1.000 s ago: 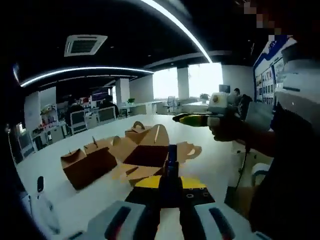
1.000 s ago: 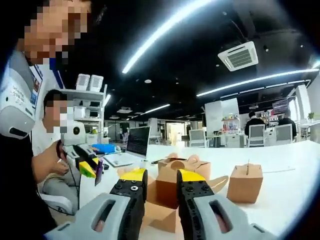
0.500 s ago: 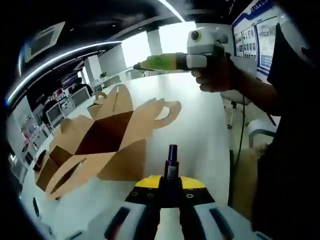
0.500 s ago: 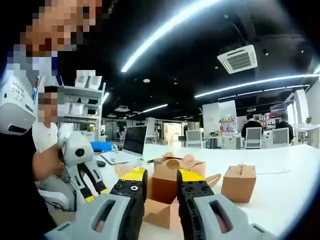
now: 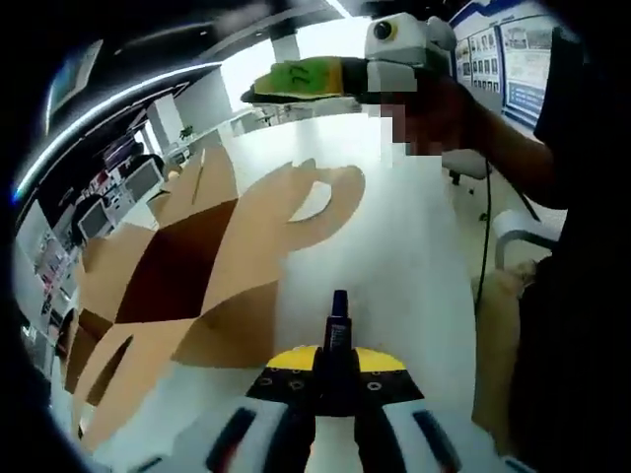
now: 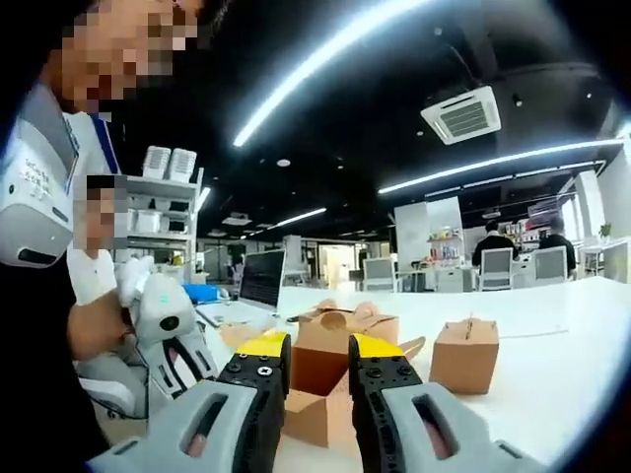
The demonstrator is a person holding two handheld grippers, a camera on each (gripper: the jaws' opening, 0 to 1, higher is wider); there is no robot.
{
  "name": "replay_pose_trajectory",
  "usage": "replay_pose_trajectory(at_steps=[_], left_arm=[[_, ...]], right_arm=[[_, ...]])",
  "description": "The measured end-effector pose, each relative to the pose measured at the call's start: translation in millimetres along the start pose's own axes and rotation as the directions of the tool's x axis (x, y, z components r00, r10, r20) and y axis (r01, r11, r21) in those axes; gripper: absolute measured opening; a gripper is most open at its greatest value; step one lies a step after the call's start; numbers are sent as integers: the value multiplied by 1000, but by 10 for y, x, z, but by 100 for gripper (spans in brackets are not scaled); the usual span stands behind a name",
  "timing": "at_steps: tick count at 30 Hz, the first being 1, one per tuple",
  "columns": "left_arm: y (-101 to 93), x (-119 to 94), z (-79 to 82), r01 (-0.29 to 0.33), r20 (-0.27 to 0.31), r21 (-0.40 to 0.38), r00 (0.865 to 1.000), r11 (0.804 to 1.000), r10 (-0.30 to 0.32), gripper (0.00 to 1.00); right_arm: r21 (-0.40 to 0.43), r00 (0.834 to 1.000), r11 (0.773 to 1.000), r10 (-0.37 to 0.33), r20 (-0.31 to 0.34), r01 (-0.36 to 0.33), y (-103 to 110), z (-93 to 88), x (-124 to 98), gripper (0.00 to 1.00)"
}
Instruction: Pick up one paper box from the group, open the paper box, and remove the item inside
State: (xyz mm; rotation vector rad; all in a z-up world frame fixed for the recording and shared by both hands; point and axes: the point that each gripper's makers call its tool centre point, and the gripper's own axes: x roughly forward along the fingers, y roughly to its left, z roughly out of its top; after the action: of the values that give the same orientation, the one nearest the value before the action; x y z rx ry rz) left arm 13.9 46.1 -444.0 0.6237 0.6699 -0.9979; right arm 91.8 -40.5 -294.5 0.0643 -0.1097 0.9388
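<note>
My left gripper (image 5: 335,357) is shut on a small dark blue item (image 5: 339,313) that sticks up from between its yellow-tipped jaws. Just left of it, an opened brown paper box (image 5: 173,271) lies on the white table (image 5: 394,246), its flaps spread and its dark inside showing. My right gripper (image 5: 296,81), held in a hand, hovers above the table's far side. In the right gripper view my right gripper (image 6: 317,347) stands open with nothing between the jaws. The opened box (image 6: 330,355) sits beyond them, and the left gripper (image 6: 173,345) is at the left.
A closed brown paper box (image 6: 463,357) stands on the table to the right of the opened one. A laptop (image 6: 258,281) sits further back. A seated person (image 6: 99,266) is at the left, and chairs and desks fill the office behind.
The left gripper with the dark blue item has come lower and closer to the opened box. In the right gripper view the left gripper has tipped downward. The right gripper stays aloft, still open.
</note>
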Motion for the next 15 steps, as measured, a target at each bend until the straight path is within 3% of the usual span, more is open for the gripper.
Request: replay_pose_trajectory(at_steps=[5,9,13,15], left_arm=[[-64,22,18,42,10,13,999,999,-42,14],[-193,66,100,145,104,-24,985,989,-142,14],[-139,56,75,125,109,-3,986,992,-124,15],[-133,60,30,125,94,-30,988,992,-122,18]], right_arm=[[3,1000,1000,-1,-5,2,-13,-27,18,25],[59,1000,998,8,16,-8,2,-21,46,25],[56,1000,998,-1,18,0,-21,-2,60,25],[41,1000,999,-1,5,1,-23,-14,64,25]])
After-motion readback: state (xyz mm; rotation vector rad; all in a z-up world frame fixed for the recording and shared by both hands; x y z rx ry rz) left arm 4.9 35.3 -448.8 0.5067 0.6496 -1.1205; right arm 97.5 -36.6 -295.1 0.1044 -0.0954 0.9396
